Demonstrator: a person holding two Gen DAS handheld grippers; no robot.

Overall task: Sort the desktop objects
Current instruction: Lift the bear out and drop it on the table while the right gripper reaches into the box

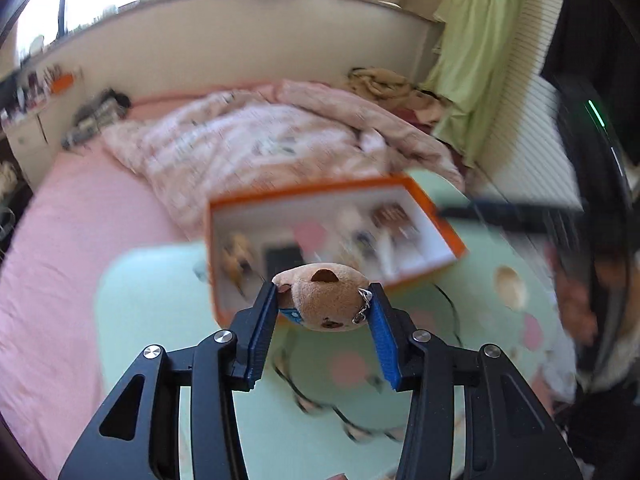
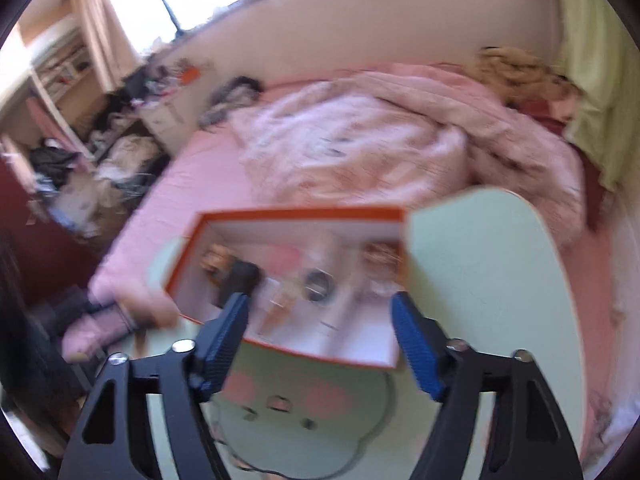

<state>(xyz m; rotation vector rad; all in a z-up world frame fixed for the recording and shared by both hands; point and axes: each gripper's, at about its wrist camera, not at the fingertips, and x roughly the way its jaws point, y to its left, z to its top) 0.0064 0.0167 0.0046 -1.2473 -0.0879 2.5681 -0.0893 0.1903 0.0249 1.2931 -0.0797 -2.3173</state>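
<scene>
A small brown plush bear keychain (image 1: 324, 298) with a metal clasp is squeezed between the blue pads of my left gripper (image 1: 324, 300), held above the pale green table (image 1: 160, 300). Just beyond it lies an orange-rimmed white box (image 1: 328, 236) with several small items inside, blurred. In the right wrist view my right gripper (image 2: 320, 312) hovers over the near side of the same box (image 2: 288, 280); its blue fingers (image 2: 224, 336) stand apart with nothing held between them. The box contents show as a dark object, a pink shape and a ring-like item, all blurred.
The green table (image 2: 480, 280) carries a mat with pink spots (image 2: 304, 408) and a thin dark cord (image 1: 320, 404). Behind it is a bed with a pink sheet (image 1: 60, 260) and rumpled quilt (image 1: 260, 144). Cluttered shelves (image 2: 80, 120) stand at the left, a green curtain (image 1: 472, 60) at the right.
</scene>
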